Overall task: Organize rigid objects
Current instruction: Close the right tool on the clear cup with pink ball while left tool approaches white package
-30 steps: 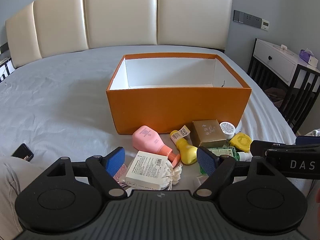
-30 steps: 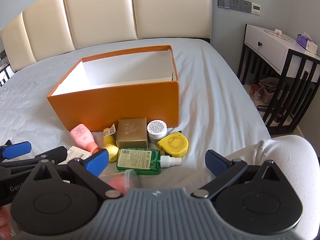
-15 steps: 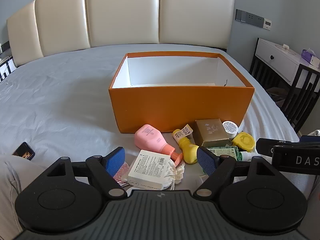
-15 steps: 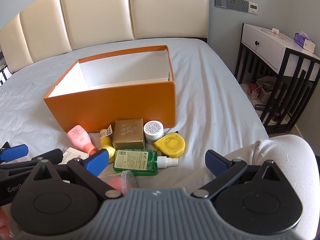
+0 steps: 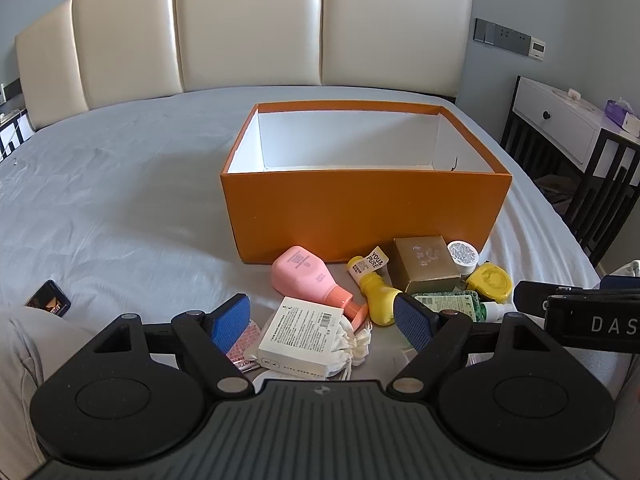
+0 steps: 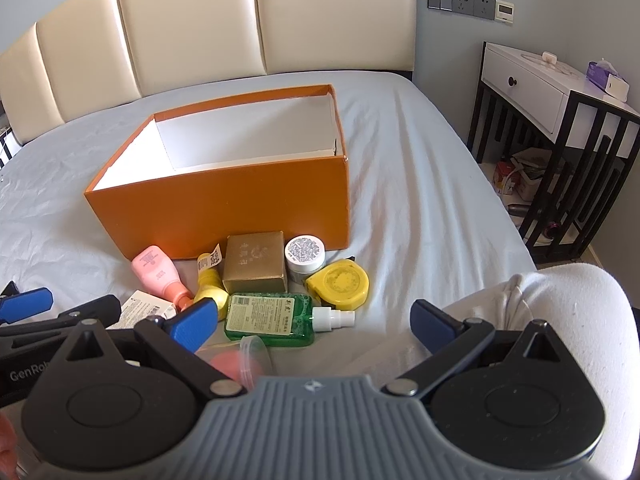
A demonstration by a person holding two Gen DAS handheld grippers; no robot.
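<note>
An open orange box (image 5: 360, 208) (image 6: 224, 208) with a white, bare inside stands on the bed. Along its near wall lie a pink bottle (image 5: 304, 276), a yellow bottle (image 5: 376, 292), a gold box (image 6: 256, 260), a white jar (image 6: 305, 252), a yellow tape measure (image 6: 340, 282) and a green spray bottle (image 6: 268, 316). A white carton (image 5: 304, 336) rests on a white pouch (image 5: 356, 344). My left gripper (image 5: 320, 318) hovers open just above the carton. My right gripper (image 6: 314, 322) is open over the green bottle's cap end, holding nothing.
A clear cup (image 6: 236, 356) with something pink inside sits under the right gripper's left finger. A phone (image 5: 48, 303) lies on the grey sheet at far left. A white nightstand (image 6: 540, 92) stands right of the bed. A person's white-clad leg (image 6: 560, 312) is at lower right.
Both views drift only slightly. Nothing on the bed has moved and both grippers stay as wide as before.
</note>
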